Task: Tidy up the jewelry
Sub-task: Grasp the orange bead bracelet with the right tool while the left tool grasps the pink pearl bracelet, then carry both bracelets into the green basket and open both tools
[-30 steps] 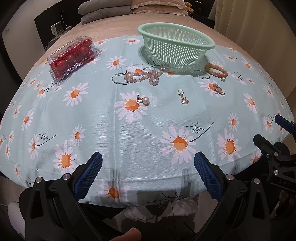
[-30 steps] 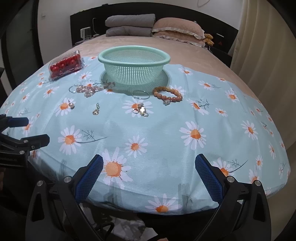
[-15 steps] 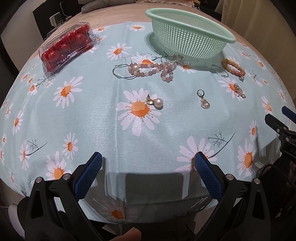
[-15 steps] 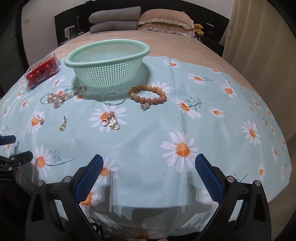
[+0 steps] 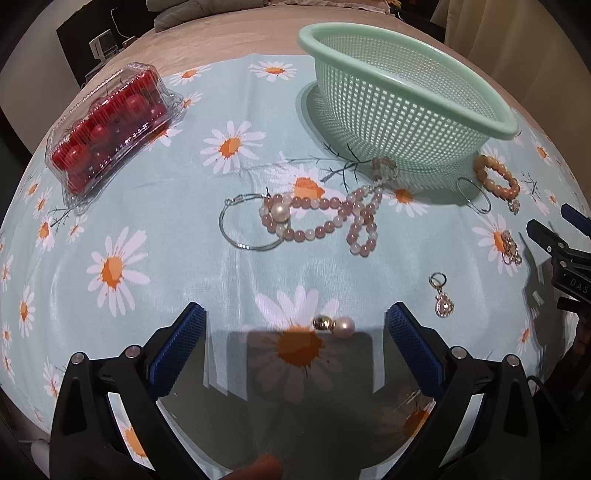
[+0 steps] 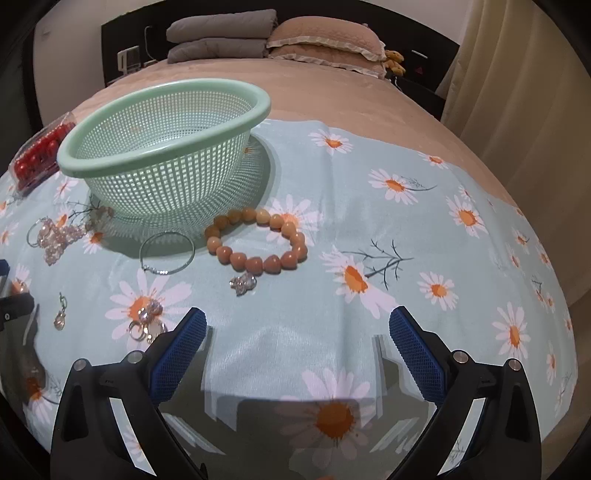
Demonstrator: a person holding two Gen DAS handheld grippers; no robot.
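Observation:
A mint green basket [image 5: 410, 96] stands at the back of the daisy cloth; it also shows in the right wrist view [image 6: 162, 147]. My left gripper [image 5: 295, 339] is open, its jaws either side of a pearl earring [image 5: 334, 324]. A pink bead necklace [image 5: 325, 218], a silver hoop [image 5: 243, 225] and a gold charm earring [image 5: 441, 295] lie beyond it. My right gripper [image 6: 297, 343] is open and empty, low over the cloth. An orange bead bracelet [image 6: 258, 243], a second silver hoop [image 6: 167, 253] and a gold earring cluster [image 6: 147, 321] lie ahead of it.
A clear box of red balls [image 5: 110, 125] sits at the back left. The daisy cloth [image 6: 424, 240] covers the foot of a bed, with pillows [image 6: 325, 40] and folded blankets [image 6: 221, 35] behind. A curtain [image 6: 517, 92] hangs on the right.
Both grippers have moved forward and lower over the cloth. The pearl earring now lies between my left jaws, and the orange bracelet is much closer to my right gripper.

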